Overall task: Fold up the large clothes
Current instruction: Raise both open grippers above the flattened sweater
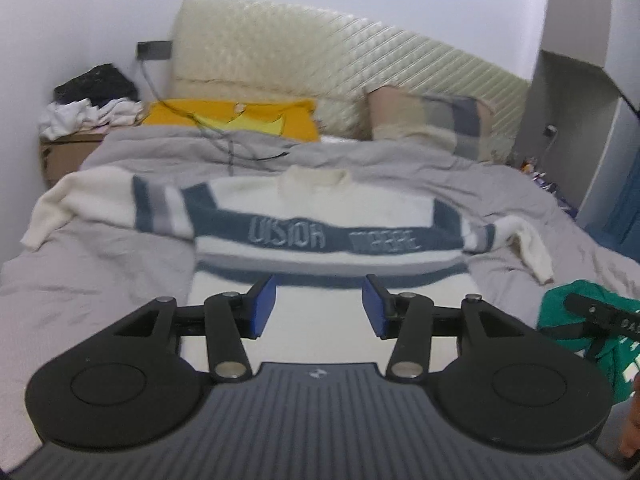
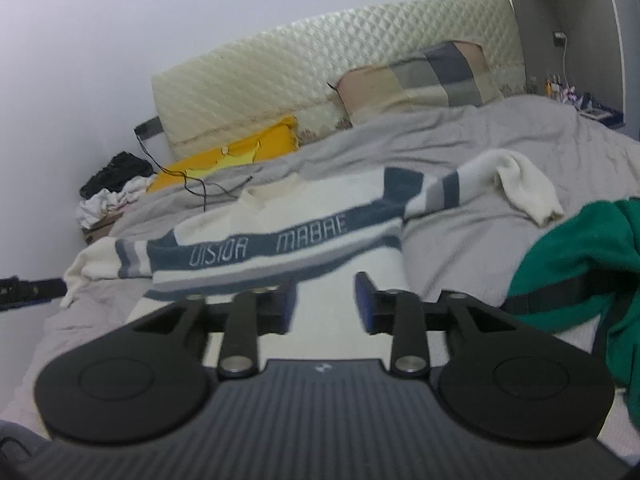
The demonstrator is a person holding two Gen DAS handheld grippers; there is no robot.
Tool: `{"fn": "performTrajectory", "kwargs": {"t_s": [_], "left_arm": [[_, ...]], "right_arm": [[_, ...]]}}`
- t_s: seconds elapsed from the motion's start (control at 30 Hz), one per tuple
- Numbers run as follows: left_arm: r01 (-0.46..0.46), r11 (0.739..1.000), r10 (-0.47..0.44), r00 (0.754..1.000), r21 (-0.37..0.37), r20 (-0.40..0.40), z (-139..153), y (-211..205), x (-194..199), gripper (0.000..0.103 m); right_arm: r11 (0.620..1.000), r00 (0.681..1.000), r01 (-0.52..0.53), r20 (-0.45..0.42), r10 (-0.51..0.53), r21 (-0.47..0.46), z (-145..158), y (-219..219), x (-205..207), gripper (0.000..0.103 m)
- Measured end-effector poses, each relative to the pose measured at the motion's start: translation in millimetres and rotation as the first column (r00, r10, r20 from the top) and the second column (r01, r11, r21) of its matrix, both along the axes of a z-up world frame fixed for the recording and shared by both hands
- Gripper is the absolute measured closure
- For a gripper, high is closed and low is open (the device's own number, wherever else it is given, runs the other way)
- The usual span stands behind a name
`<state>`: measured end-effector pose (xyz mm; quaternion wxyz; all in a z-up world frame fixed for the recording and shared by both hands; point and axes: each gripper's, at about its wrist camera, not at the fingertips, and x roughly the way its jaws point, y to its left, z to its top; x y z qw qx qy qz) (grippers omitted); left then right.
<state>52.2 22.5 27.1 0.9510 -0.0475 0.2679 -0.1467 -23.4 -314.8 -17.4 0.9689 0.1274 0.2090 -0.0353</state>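
A large cream sweater with blue and grey stripes and lettering across the chest lies spread flat, front up, on the grey bed cover; both sleeves stretch out to the sides. In the right wrist view the same sweater runs slantwise. My left gripper hovers above the sweater's lower body, open, nothing between its blue pads. My right gripper also hangs over the lower body, open and empty. The right gripper's black body shows at the right edge of the left wrist view.
A green garment is heaped at the right, close to my right gripper. At the head of the bed stand a quilted headboard, a yellow pillow and a checked pillow. A cardboard box with clothes sits far left. A black cable trails over the cover.
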Motion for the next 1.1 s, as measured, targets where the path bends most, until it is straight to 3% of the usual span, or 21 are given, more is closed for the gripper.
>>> {"fn": "performTrajectory", "kwargs": {"t_s": [0.1, 0.17, 0.23, 0.27, 0.3, 0.33, 0.53, 0.77, 1.1], "left_arm": [[0.016, 1.000, -0.017, 0.999, 0.010, 0.029, -2, -13, 1, 0.047], [0.022, 0.999, -0.024, 0.999, 0.032, 0.047, -7, -23, 0, 0.039], [0.033, 0.999, -0.034, 0.999, 0.030, 0.042, -15, -28, 3, 0.033], [0.039, 0.999, -0.040, 0.999, 0.023, 0.035, -20, -30, 5, 0.030], [0.045, 0.999, -0.046, 0.999, 0.014, 0.027, -25, -32, 7, 0.020], [0.048, 0.999, -0.049, 0.999, 0.010, 0.022, -31, -33, 11, 0.012], [0.045, 0.998, -0.045, 0.999, 0.034, -0.008, -56, -38, 25, 0.005], [0.019, 0.998, -0.016, 0.999, 0.067, -0.045, -78, -36, 38, 0.003], [-0.034, 0.999, 0.037, 0.995, 0.033, -0.089, -101, -28, 50, 0.003]], "right_arm": [[0.999, 1.000, 0.012, 0.027, -0.011, -0.045, 1, -1, -1, 0.064], [0.999, 0.999, 0.022, 0.042, -0.020, -0.045, -2, -3, -1, 0.062], [0.999, 0.998, 0.019, 0.057, -0.017, -0.044, -6, -4, -2, 0.042], [0.999, 0.997, 0.016, 0.071, -0.013, -0.037, -9, -6, -2, 0.021], [0.999, 0.997, 0.018, 0.081, -0.016, -0.032, -11, -6, -2, 0.006], [0.999, 0.997, 0.023, 0.079, -0.021, -0.030, -14, -8, -1, 0.002], [0.998, 0.997, 0.064, 0.030, -0.064, -0.007, -26, -12, 14, 0.000], [0.997, 0.997, 0.071, -0.003, -0.071, 0.018, -31, -17, 35, 0.000], [0.972, 0.990, 0.138, -0.067, -0.128, 0.189, -40, -70, 128, 0.000]]}}
